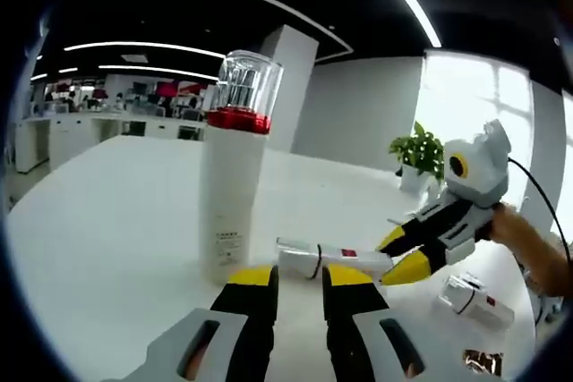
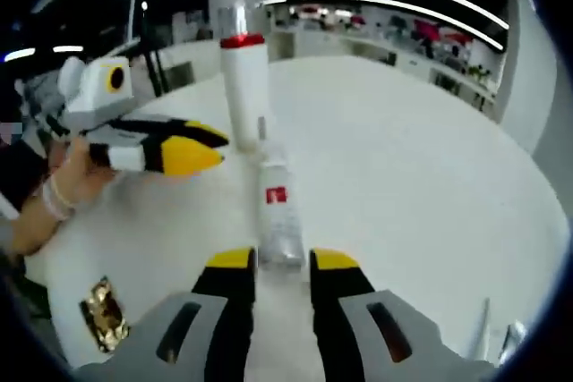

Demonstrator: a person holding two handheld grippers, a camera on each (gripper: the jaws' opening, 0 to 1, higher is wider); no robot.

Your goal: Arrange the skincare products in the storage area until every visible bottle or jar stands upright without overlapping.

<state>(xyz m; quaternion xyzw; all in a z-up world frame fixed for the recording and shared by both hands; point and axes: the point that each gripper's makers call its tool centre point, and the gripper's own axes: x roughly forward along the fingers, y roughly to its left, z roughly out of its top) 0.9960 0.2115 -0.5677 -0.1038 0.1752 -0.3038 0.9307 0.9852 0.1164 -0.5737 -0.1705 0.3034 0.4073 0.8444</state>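
Tube (image 2: pixel 277 212) lying flat, cap end between right gripper (image 2: pixel 283 261) jaws

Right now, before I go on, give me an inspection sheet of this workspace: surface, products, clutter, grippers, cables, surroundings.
Surface: white table, round-edged.
Job's things: tall white bottle with red band and clear cap stands upright; white tube with red label lies flat near it; small white bottle lies on its side.
Clutter: gold foil wrapper near the table edge.
Grippers: left hand-held gripper open, empty, its tips just short of the tube; right hand-held gripper open, jaws at the tube's end, not closed on it.
Cables: black cable behind the right hand-held gripper.
Surroundings: open office, ceiling light strips, potted plant, bright window.
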